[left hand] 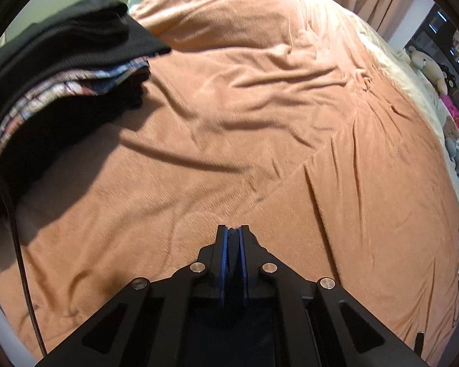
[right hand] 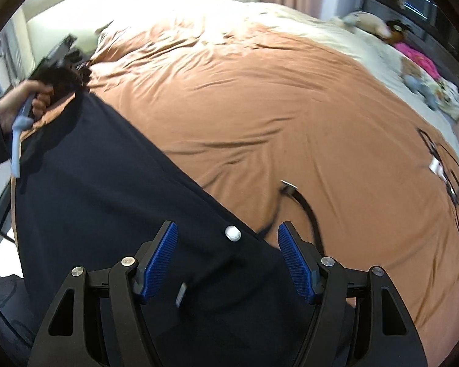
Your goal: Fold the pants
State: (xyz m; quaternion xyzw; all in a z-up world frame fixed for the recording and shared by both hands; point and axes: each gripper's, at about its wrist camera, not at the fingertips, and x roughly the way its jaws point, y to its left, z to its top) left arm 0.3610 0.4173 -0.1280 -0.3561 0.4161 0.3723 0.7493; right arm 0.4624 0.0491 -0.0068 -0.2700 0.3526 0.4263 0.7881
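Dark navy pants (right hand: pixel 113 189) hang stretched from my left gripper (right hand: pixel 76 76) at the upper left of the right wrist view down to the bottom, over the brown bedspread (right hand: pixel 260 116). A white button (right hand: pixel 233 233) marks the waist end, which lies between the blue pads (right hand: pixel 296 263) of my right gripper (right hand: pixel 228 253); its jaws stand wide open around the cloth. In the left wrist view my left gripper (left hand: pixel 233 238) is shut on a thin edge of dark fabric (left hand: pixel 233 321) that hangs below it.
A stack of folded dark and plaid clothes (left hand: pixel 61 76) sits on the bed at the left. A black belt with a metal buckle (right hand: pixel 290 189) trails from the waist. Stuffed toys (right hand: pixel 413 61) and cream bedding lie at the far right; black cables (right hand: pixel 449 177) lie on the right.
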